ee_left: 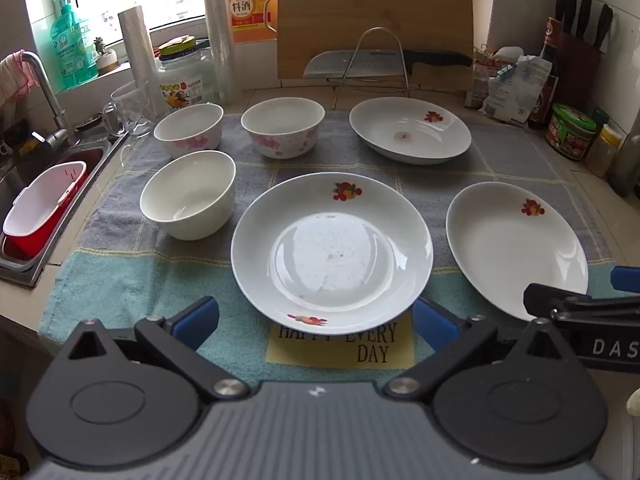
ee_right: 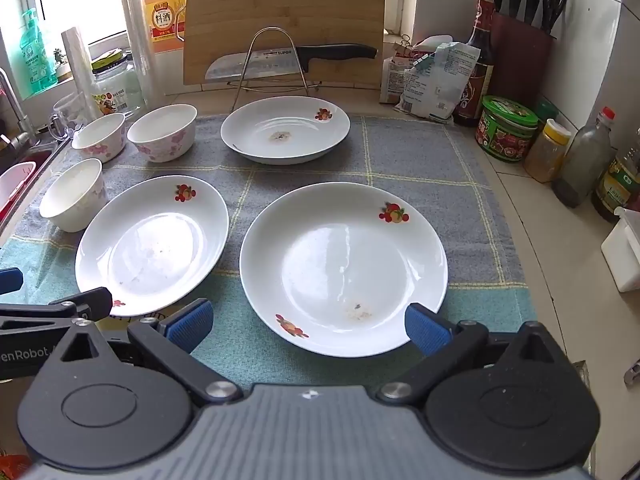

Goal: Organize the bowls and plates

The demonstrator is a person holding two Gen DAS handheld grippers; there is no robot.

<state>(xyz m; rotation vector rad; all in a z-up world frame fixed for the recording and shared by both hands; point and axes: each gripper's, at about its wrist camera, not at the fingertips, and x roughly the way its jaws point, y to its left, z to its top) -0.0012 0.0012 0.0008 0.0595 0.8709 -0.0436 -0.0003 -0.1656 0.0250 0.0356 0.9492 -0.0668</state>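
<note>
Three white plates with fruit prints lie on a towel: a near middle plate (ee_left: 332,252) (ee_right: 152,240), a near right plate (ee_left: 516,248) (ee_right: 344,268) and a far plate (ee_left: 410,130) (ee_right: 286,128). Three bowls stand at the left: a plain white one (ee_left: 188,194) (ee_right: 74,196) and two pink-flowered ones (ee_left: 188,126) (ee_left: 283,127) (ee_right: 100,136) (ee_right: 163,132). My left gripper (ee_left: 316,322) is open and empty, just short of the middle plate's near rim. My right gripper (ee_right: 308,322) is open and empty at the right plate's near rim.
A sink (ee_left: 28,184) with a red-white basket lies at the left. A cutting board (ee_left: 374,20), a knife on a wire rack (ee_right: 280,60), bottles and jars (ee_right: 506,128) line the back and right. A glass mug (ee_left: 128,110) stands behind the bowls.
</note>
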